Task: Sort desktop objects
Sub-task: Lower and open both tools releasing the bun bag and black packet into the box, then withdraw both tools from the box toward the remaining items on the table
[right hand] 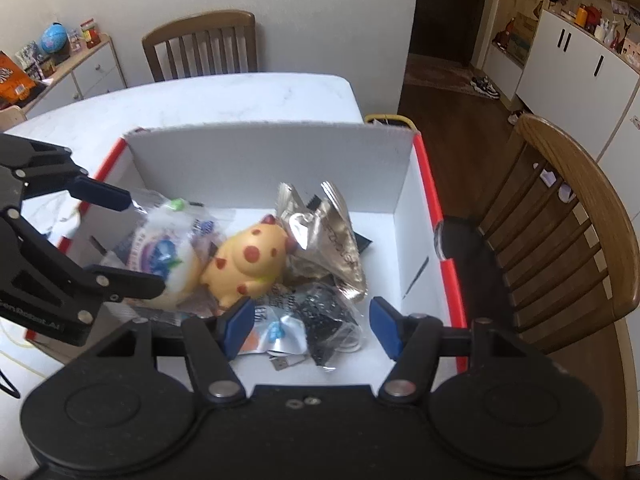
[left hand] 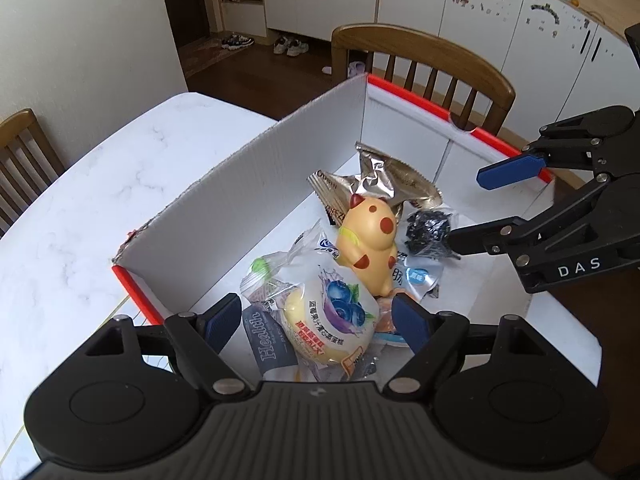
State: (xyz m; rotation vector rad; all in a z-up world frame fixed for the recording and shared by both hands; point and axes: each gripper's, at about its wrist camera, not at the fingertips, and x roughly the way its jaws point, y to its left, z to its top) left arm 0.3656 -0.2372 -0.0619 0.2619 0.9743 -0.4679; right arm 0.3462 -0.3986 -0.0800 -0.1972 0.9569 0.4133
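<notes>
— Marble-white table [left hand: 100, 184] fills the left of the left wrist view, wooden chair [left hand: 424, 60] and white cabinets [left hand: 460, 4] above. And the claw?
— Left gripper [left hand: 318, 316] spread, empty, above the blueberry bun packet [left hand: 332, 320] in the red-edged box [left hand: 248, 184].
— Right wrist view?
— Same table [right hand: 224, 100], another chair [right hand: 568, 216] at right. Right gripper [right hand: 312, 320] parted, holding nothing, over a black packet [right hand: 328, 312] beside the spotted yellow toy [right hand: 248, 264].

My left wrist camera looks steeply down past its own fingers into the white box [left hand: 248, 184], close above it. My right wrist camera looks down into the same box [right hand: 272, 168] from the opposite side. Both views share the yellow spotted toy [left hand: 370, 240] [right hand: 244, 264] mid-frame.
</notes>
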